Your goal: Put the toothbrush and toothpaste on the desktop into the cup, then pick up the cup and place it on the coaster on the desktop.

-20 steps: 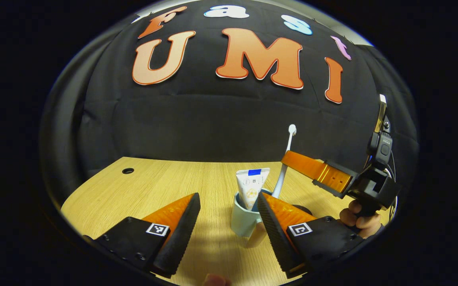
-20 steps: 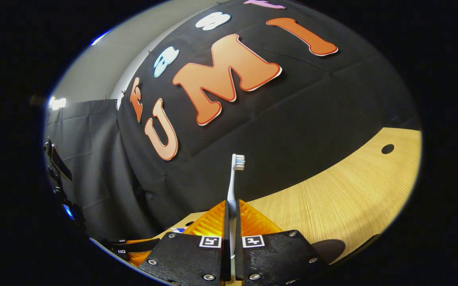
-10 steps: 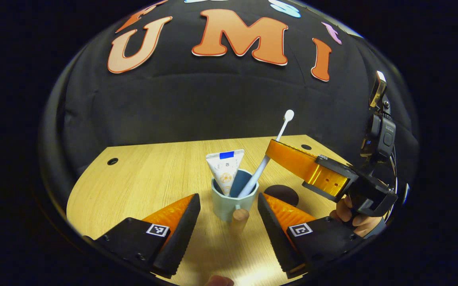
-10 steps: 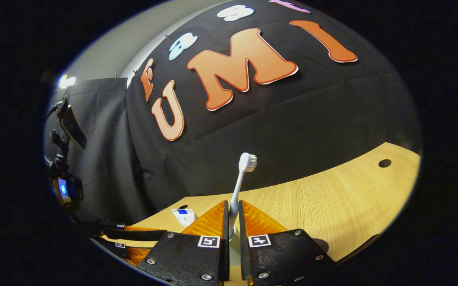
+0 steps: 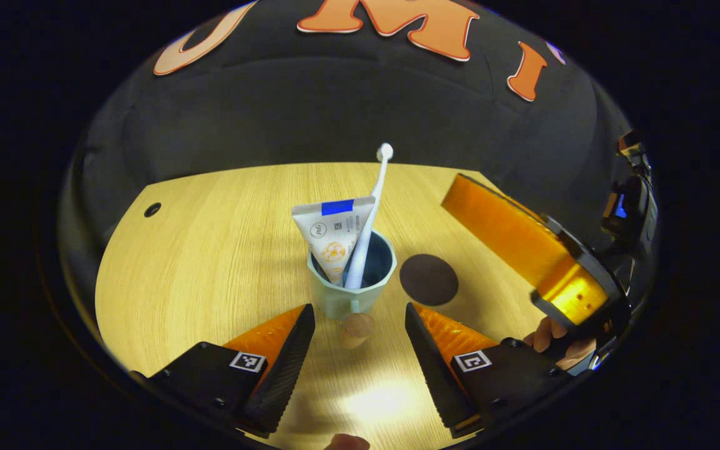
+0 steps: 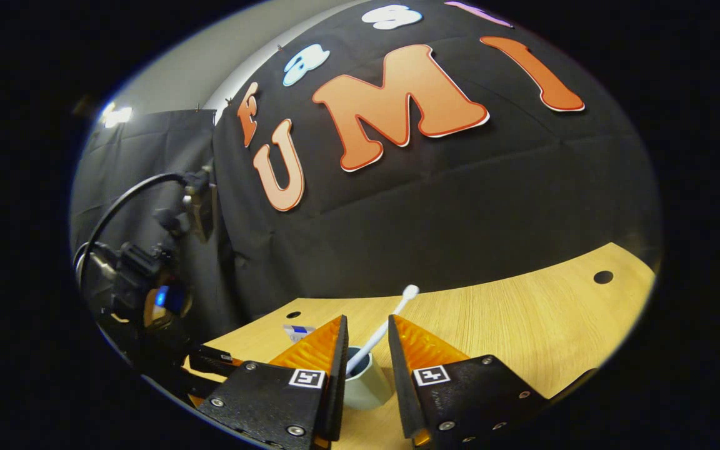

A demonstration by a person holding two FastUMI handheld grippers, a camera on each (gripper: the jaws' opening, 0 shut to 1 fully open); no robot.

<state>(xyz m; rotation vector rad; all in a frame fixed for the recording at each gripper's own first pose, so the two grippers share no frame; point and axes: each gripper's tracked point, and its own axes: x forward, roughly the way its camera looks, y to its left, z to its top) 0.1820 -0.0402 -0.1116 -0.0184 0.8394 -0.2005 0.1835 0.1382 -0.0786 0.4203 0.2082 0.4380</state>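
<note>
While both items already stand in the cup [image 5: 350, 284], the step in hand looks like the lift onto the coaster [image 5: 429, 279]. Going left to right in the left gripper view: the left gripper [image 5: 360, 350] sits at 6 o'clock, jaws wide apart and empty, its tips flanking the cup's small wooden handle [image 5: 357, 329] without touching it; the toothpaste [image 5: 334, 232] leans at the cup's 10 o'clock, the toothbrush [image 5: 369, 212] rises past it toward 12, and the dark round coaster lies just beside the cup at 3 o'clock. Further toward 3 the right gripper [image 5: 510, 234] hovers above the desktop [image 5: 210, 250], a hand [image 5: 557, 344] beneath it. From the right gripper view its jaws stand parted with nothing clamped, the toothbrush showing between them but apparently free. The cup looks rigid, smooth and fairly light, yet top-heavy with tall contents; a squeeze across the body low down, or on the handle, seems safest, kept upright so nothing tips out
</note>
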